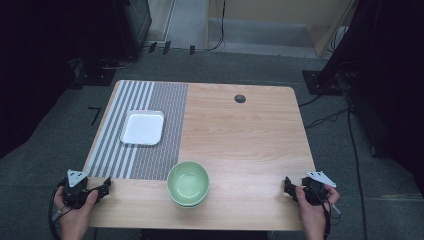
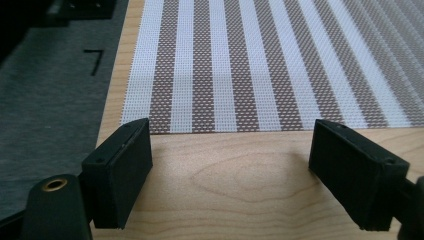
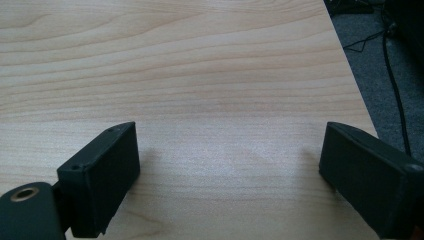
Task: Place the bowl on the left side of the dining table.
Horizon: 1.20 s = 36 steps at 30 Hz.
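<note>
A pale green bowl (image 1: 188, 182) stands near the front middle of the wooden table (image 1: 245, 140). A white square plate (image 1: 143, 127) lies on a striped placemat (image 1: 137, 150) at the left. My left gripper (image 1: 104, 187) rests at the front left corner, held by a hand, its jaws wide apart over bare wood with the placemat's edge (image 2: 250, 75) just ahead. My right gripper (image 1: 288, 186) sits at the front right edge, open too, with only wood (image 3: 215, 100) between its jaws.
A small dark round grommet (image 1: 240, 98) is set in the table near its far edge. Cables (image 1: 325, 117) run over the grey floor to the right. Dark equipment stands behind the table on both sides.
</note>
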Motion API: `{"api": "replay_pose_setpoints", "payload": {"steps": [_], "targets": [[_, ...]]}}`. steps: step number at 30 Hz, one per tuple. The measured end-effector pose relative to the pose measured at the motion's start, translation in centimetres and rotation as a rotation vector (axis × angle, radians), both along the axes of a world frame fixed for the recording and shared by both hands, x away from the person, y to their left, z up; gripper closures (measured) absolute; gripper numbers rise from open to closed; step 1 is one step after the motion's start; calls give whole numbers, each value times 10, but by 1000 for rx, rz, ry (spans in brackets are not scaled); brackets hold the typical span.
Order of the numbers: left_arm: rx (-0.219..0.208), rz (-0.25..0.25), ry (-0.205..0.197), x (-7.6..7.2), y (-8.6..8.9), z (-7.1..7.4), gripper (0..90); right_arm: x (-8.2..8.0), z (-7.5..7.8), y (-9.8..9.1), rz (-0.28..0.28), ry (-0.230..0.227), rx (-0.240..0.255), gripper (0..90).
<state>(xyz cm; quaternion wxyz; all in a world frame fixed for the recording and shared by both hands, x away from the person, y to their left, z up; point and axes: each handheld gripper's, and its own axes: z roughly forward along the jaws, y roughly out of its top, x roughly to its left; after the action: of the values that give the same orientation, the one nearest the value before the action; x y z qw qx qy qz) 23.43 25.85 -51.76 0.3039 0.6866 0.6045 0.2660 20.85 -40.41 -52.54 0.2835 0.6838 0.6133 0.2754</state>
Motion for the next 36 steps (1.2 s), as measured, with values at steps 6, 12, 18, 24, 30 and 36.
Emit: {"api": "replay_pose_setpoints", "payload": {"steps": [6, 12, 18, 24, 30, 36], "targets": [[2, 10, 0, 0, -1, 0, 167, 6, -1, 0, 22, 21, 1, 5], [0, 2, 1, 2, 0, 0, 167, 10, -1, 1, -10, 26, 3, 0], [4, 9, 14, 2, 2, 1, 167, 11, 0, 0, -31, 16, 16, 0], [3, 8, 11, 3, 2, 1, 167, 12, 0, 1, -35, 7, 17, 0], [13, 26, 11, 1, 2, 2, 167, 11, 2, 3, -17, -2, 33, 0], [-2, 36, 9, 1, 1, 5, 168, 11, 5, 8, -4, -16, 26, 0]]}}
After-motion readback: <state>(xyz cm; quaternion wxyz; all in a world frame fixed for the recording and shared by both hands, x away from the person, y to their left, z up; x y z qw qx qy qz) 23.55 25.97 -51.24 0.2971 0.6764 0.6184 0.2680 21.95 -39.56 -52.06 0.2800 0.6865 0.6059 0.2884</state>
